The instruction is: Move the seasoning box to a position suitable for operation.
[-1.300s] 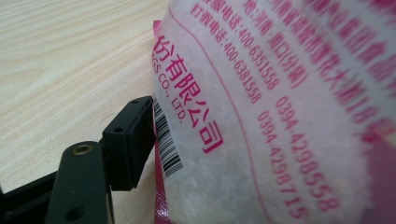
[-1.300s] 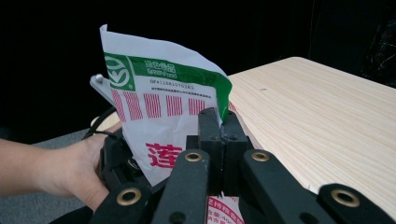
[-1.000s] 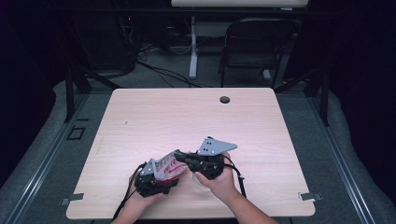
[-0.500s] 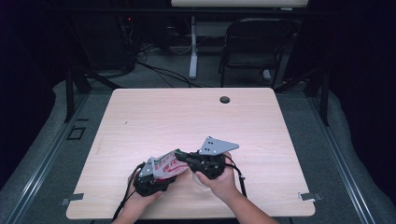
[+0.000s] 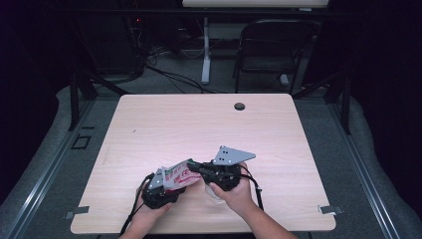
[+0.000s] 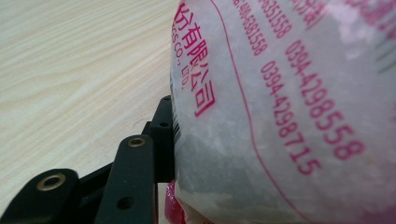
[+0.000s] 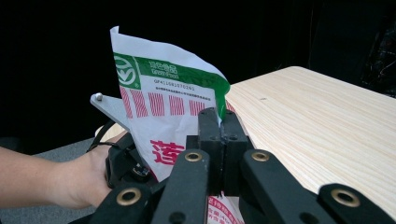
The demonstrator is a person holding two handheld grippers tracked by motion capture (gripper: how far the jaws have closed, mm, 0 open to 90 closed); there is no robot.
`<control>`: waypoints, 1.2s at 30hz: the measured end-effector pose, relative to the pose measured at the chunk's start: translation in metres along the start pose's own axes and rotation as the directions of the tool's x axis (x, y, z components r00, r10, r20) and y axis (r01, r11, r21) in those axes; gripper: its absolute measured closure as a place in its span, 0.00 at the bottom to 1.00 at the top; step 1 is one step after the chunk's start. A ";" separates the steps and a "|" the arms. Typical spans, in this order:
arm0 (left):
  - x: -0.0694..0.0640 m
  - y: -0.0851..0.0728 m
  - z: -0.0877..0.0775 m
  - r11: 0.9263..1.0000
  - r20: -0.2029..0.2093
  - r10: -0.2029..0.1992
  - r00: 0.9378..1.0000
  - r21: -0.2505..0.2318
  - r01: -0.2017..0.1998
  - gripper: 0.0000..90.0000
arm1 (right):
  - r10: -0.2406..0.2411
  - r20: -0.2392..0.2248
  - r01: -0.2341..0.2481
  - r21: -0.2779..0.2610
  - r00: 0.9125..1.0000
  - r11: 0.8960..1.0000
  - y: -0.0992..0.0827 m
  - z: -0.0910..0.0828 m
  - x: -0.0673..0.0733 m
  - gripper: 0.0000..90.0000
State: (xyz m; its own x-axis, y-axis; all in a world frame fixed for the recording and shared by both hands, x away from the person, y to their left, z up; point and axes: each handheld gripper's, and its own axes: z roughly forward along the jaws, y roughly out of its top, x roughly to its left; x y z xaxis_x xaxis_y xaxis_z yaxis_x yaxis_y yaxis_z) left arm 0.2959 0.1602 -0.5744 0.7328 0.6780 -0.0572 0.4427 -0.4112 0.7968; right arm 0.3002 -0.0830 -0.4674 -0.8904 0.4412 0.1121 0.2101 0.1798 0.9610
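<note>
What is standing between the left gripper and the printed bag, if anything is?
Nothing visible does. In the left gripper view the printed bag lies right against the one visible black jaw of the left gripper, with no other object between. Its jaws have just been closing on the bag. The right gripper pinches the bag's edge.

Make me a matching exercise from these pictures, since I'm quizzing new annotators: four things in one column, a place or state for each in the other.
Things:
1. packet
2. right gripper
3. left gripper
4. round hole

Places or states:
A. near the table's far edge
B. jaws shut, pinching the packet's edge
C. jaws just closing; one jaw presses against the packet's clear side
D. held between both grippers, white with red and green print

Pairs: 1-D, 2-B, 3-C, 4-A
</note>
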 end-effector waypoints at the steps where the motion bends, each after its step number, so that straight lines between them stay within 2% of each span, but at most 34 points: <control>1: 0.000 0.000 -0.001 1.000 -0.009 0.002 1.000 0.000 -0.002 0.67 | -0.001 0.002 0.001 0.000 1.000 1.000 0.000 0.000 0.000 1.00; 4: 0.000 0.001 -0.002 1.000 -0.035 0.010 0.999 0.002 -0.010 0.69 | -0.003 0.003 0.003 -0.001 1.000 1.000 0.000 0.000 -0.001 1.00; 11: -0.002 0.002 -0.002 0.999 -0.053 0.026 0.998 0.023 -0.025 0.70 | -0.014 0.018 0.014 0.005 1.000 1.000 -0.002 -0.001 -0.003 1.00; 19: 0.001 0.006 -0.007 0.997 -0.116 0.079 0.990 0.025 -0.076 0.71 | -0.018 0.025 0.017 0.011 1.000 1.000 -0.002 -0.003 -0.005 1.00; 26: 0.001 0.012 -0.009 0.990 -0.168 0.138 0.976 0.029 -0.135 0.71 | -0.023 0.038 0.022 0.018 0.999 1.000 -0.002 -0.008 -0.005 1.00; 31: 0.002 0.016 -0.009 0.984 -0.187 0.179 0.966 0.046 -0.174 0.71 | -0.022 0.046 0.021 0.030 0.999 0.999 -0.003 -0.011 -0.007 1.00; 35: 0.001 0.019 -0.008 0.981 -0.207 0.196 0.958 0.040 -0.192 0.72 | -0.023 0.058 0.021 0.034 0.998 0.999 -0.003 -0.015 -0.008 1.00; 36: 0.001 0.021 -0.008 0.976 -0.211 0.216 0.953 0.051 -0.210 0.72 | -0.021 0.062 0.018 0.035 0.998 0.999 -0.003 -0.016 -0.008 1.00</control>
State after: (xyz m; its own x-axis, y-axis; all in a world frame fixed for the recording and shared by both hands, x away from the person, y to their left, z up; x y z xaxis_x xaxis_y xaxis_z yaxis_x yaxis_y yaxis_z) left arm 0.3017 0.1577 -0.5531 0.6854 0.6860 0.2444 0.3050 -0.5752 0.7591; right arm 0.3000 -0.1008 -0.4675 -0.8679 0.4908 0.0765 0.2077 0.2187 0.9534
